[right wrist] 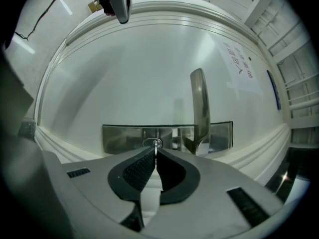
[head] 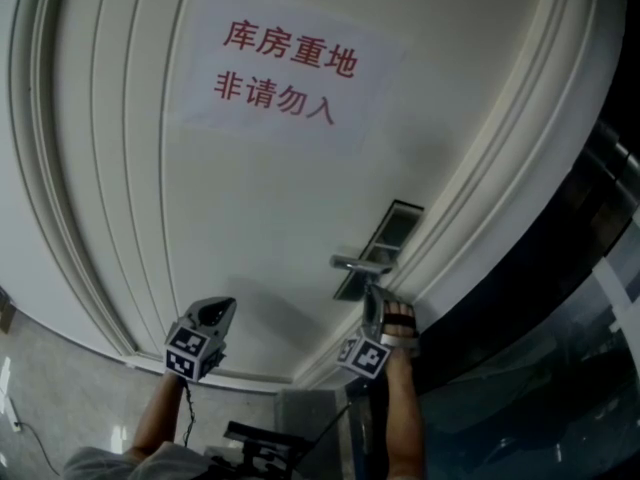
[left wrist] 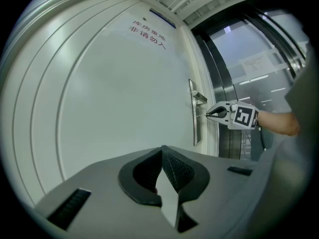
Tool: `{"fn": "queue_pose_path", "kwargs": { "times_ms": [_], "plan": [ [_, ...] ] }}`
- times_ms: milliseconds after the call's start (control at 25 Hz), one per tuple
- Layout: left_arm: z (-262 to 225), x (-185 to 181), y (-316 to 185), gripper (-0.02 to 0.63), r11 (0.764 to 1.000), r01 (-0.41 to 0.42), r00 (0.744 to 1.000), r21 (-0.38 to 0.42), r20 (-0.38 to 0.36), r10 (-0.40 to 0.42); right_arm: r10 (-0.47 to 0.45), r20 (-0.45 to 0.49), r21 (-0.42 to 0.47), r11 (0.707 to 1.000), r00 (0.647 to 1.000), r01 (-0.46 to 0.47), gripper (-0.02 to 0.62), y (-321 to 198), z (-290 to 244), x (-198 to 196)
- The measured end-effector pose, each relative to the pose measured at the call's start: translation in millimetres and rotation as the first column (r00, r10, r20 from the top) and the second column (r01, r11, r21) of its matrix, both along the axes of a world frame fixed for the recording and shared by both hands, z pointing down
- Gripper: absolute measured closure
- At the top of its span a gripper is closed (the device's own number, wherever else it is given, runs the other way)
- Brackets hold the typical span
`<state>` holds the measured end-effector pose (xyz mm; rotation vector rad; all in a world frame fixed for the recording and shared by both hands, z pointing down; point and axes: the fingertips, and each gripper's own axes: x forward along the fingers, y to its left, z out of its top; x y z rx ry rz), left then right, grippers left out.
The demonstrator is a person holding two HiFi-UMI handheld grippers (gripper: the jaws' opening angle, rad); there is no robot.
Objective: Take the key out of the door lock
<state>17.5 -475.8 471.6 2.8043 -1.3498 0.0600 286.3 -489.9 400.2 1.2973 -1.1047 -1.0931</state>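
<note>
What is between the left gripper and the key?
Only bare door, in the head view. The right gripper pinches the key.

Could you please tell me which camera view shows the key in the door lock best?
The right gripper view: the key sits close up in the lock plate, pinched by the right gripper. The left gripper view shows only a distant sliver at that gripper's tips; the head view doesn't resolve it.

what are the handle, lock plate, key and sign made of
Handle: metal, polished silvery, with a long highlight.
Lock plate: probably metal too, shiny grey with reflections.
Key: seemingly metal, a thin bright glint, too small to be sure.
Sign: paper, matt white sheet with red print.
</note>
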Motion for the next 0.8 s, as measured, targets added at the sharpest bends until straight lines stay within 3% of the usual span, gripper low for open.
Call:
{"fn": "queue_pose_path", "kwargs": {
  "times_ms": [800],
  "plan": [
    [-2.7, -6.8, 8.4, 0.601, 1.0, 0.003, 1.0, 0.006, 0.002, -0.003, 0.011, -0.002, 0.003, 1.0, 1.0, -0.011, 0.574, 3.0, 0.3, 0.1]
  ]
}}
